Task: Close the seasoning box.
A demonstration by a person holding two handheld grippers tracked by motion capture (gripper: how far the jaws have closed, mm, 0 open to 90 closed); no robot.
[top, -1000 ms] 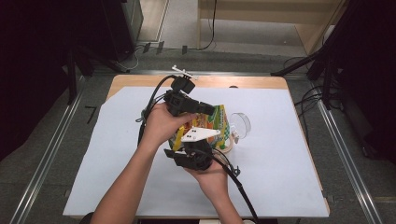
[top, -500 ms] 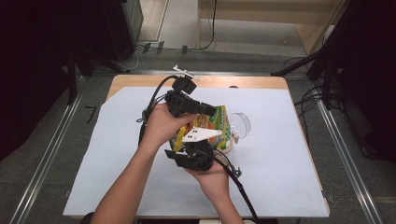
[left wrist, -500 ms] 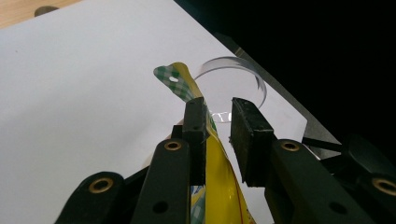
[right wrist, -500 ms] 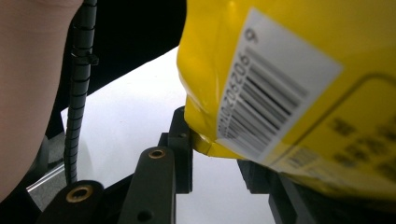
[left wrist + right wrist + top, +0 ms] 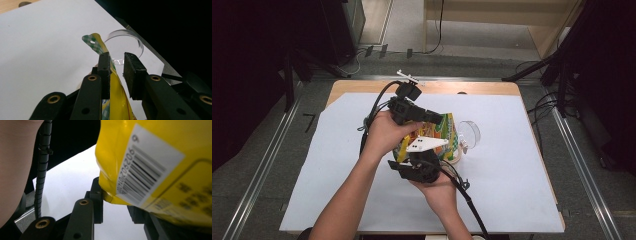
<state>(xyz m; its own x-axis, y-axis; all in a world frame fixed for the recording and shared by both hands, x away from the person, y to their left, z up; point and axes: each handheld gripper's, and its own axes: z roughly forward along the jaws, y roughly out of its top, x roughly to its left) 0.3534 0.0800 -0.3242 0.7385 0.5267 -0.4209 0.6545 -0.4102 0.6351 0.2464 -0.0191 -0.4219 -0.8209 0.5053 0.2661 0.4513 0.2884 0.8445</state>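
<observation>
The yellow snack bag (image 5: pixel 439 137) hangs above mid-desk, just near of the clear cup (image 5: pixel 468 134) — light, crinkly, slippery film. The left gripper (image 5: pixel 117 75) pinches its top seal; the right gripper (image 5: pixel 117 210) clamps a bottom corner — best holds.

Bare forearms, black two-jaw left tool (image 5: pixel 438 120) with brass-ringed screws, ribbed black cable, white triangular plate on right tool (image 5: pixel 447 150)

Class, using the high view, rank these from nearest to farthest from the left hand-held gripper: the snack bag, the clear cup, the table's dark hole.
1. Snack bag: right at the left hand-held gripper.
2. Clear cup: just beyond the bag, to its right.
3. Dark hole: on the bare wood at the table's far edge.
</observation>
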